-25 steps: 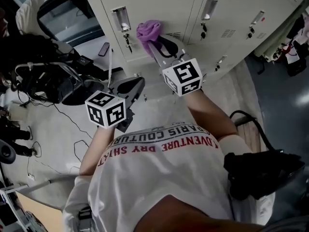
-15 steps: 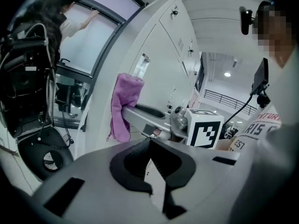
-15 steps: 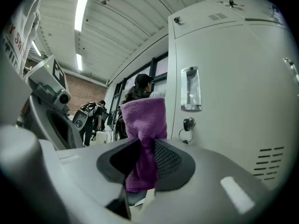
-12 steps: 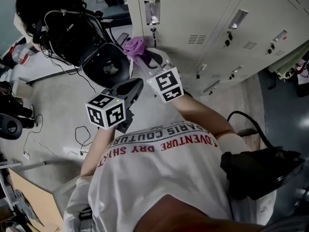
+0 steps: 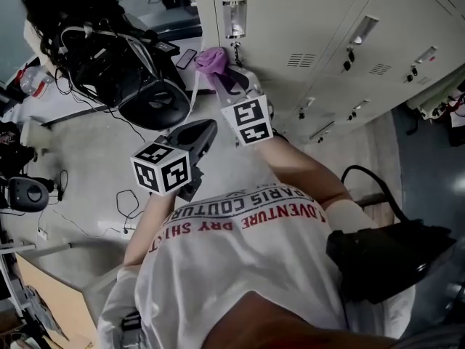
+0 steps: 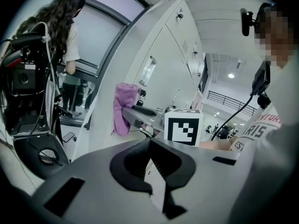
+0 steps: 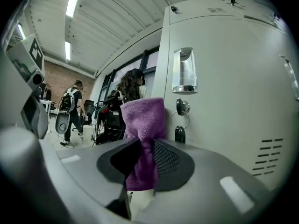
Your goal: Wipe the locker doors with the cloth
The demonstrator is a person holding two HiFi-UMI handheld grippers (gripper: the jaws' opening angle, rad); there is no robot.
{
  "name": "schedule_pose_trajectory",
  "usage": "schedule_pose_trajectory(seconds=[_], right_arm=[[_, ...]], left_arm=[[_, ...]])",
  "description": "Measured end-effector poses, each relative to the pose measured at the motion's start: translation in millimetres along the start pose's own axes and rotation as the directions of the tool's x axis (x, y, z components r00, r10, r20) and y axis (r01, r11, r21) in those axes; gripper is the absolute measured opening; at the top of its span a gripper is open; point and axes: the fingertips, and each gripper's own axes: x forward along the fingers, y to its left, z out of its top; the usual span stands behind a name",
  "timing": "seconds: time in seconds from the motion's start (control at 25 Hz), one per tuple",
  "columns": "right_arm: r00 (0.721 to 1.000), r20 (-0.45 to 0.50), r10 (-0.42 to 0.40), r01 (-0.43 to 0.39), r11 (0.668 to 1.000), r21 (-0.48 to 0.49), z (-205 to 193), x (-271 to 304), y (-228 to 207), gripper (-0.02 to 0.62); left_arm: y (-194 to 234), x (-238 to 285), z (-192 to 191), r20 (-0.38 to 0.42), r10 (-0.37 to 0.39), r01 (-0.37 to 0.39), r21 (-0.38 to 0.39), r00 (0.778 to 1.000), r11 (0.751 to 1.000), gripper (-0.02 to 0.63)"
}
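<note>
Purple cloth (image 5: 211, 59) clamped in right tool (image 5: 221, 74), wiping at far locker door (image 5: 290, 13); left tool (image 5: 207, 129) clenched, empty; next, likely a sideways sweep.

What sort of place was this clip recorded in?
Probably an indoor lab or workshop with a locker area. A row of pale metal lockers with keyed doors stands along one side, cabled black equipment sits on a bare floor, and strip lights run along a high ceiling.

A black chair (image 5: 149, 102) stands on the floor (image 5: 87, 151) among loose cables (image 5: 120, 198) (a dark phone (image 5: 185, 58) lies just beyond); a black bag (image 5: 385, 257) sits toward the right edge.
</note>
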Motion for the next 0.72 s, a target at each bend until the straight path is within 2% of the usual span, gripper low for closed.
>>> schedule_pose_trajectory(seconds=[0.2, 0.36, 0.52, 0.72], right_arm=[[0.998, 0.0, -0.055, 0.055, 0.998, 0.029, -15.9, -30.7, -62.3, 0.084], [0.994, -0.015, -0.104, 0.104, 0.994, 0.02, -21.6, -25.6, -70.5, 0.083], [0.985, -0.025, -0.169, 0.169, 0.986, -0.005, -24.2, -41.4, -85.6, 0.083], [0.962, -0.053, -0.268, 0.27, 0.962, 0.036, -42.9, -73.1, -148.8, 0.077]], left_arm=[[-35.1, 52.5, 4.1, -0.021, -0.035, 0.036, 0.023, 0.999, 0.999, 0.002], [-23.9, 54.3, 5.1, -0.036, -0.07, 0.071, 0.029, 0.997, 0.997, 0.002], [-32.4, 57.8, 4.6, -0.054, -0.118, 0.12, 0.047, 0.992, 0.992, 0.002], [-55.5, 93.7, 6.3, -0.087, -0.169, 0.174, 0.055, 0.982, 0.983, 0.002]])
